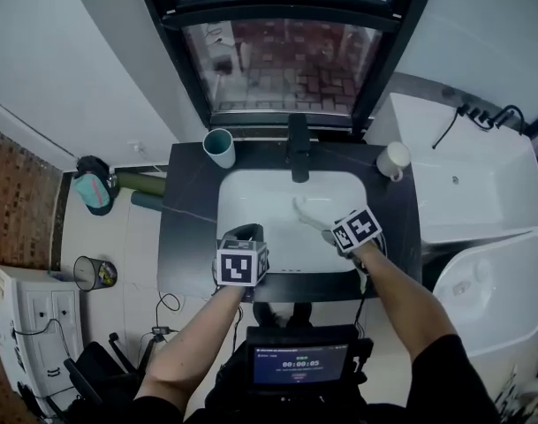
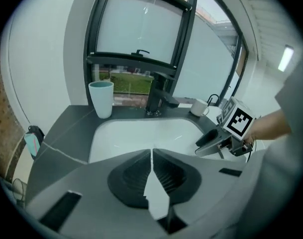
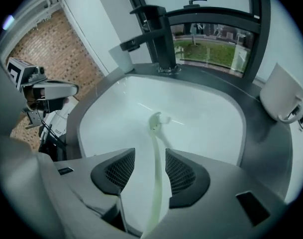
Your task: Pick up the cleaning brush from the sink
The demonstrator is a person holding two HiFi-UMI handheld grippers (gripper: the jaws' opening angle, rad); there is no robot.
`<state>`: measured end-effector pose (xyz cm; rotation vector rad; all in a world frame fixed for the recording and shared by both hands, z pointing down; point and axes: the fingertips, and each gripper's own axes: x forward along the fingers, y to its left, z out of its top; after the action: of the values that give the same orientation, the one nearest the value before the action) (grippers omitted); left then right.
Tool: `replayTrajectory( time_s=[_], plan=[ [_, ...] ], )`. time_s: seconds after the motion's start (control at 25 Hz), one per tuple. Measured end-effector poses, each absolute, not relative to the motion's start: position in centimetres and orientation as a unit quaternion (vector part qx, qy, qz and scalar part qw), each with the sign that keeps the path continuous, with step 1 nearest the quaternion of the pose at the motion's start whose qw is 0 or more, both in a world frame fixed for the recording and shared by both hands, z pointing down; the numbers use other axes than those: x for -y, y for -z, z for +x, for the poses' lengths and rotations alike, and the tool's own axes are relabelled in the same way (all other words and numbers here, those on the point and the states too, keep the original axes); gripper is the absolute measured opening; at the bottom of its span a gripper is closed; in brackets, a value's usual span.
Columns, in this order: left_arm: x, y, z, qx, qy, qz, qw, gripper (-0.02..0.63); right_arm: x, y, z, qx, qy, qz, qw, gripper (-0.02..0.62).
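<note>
The cleaning brush (image 1: 306, 215), pale green with a long thin handle, lies in the white sink (image 1: 251, 193) right of its middle. In the right gripper view its head (image 3: 157, 119) points toward the faucet and the handle runs back between my jaws. My right gripper (image 3: 150, 156) is open, one jaw on each side of the handle, pads apart from it. In the head view it (image 1: 329, 228) hangs over the basin's front right. My left gripper (image 2: 152, 156) is shut and empty, above the sink's front left rim (image 1: 242, 234).
A black faucet (image 1: 298, 144) stands behind the basin. A teal cup (image 1: 219, 146) sits at the dark counter's (image 1: 189, 228) back left, a white mug (image 1: 393, 160) at the back right. White fixtures (image 1: 481, 184) stand to the right, a bin (image 1: 95, 273) on the floor at left.
</note>
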<state>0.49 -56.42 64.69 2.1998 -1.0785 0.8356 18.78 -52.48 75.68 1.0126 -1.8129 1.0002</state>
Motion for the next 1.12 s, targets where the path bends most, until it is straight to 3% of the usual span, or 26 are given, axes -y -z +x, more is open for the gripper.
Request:
replayTrajectory(
  time_s=[0.44,0.56,0.6,0.64,1.12],
  plan=[
    [59.1,-73.9,0.5,0.382,-0.363,0.768,0.363,0.028,53.7,-85.0,18.3,0.666,-0.431,0.338,0.507,0.187],
    [59.3,-74.7,0.7,0.377,-0.367,0.771,0.358,0.028,53.7,-86.7,17.7,0.659,-0.432,0.318,0.526,0.135],
    [59.4,-74.7,0.8,0.379,-0.365,0.772,0.357,0.028,53.7,-87.1,17.9,0.654,-0.433,0.319,0.532,0.101],
    [59.4,-74.7,0.8,0.383,-0.362,0.772,0.355,0.028,53.8,-87.4,18.1,0.650,-0.432,0.322,0.536,0.018],
    [58.2,-70.8,-1.2,0.381,-0.305,0.801,0.347,0.019,54.2,-84.3,16.0,0.668,-0.423,0.360,0.495,0.018]
  ],
)
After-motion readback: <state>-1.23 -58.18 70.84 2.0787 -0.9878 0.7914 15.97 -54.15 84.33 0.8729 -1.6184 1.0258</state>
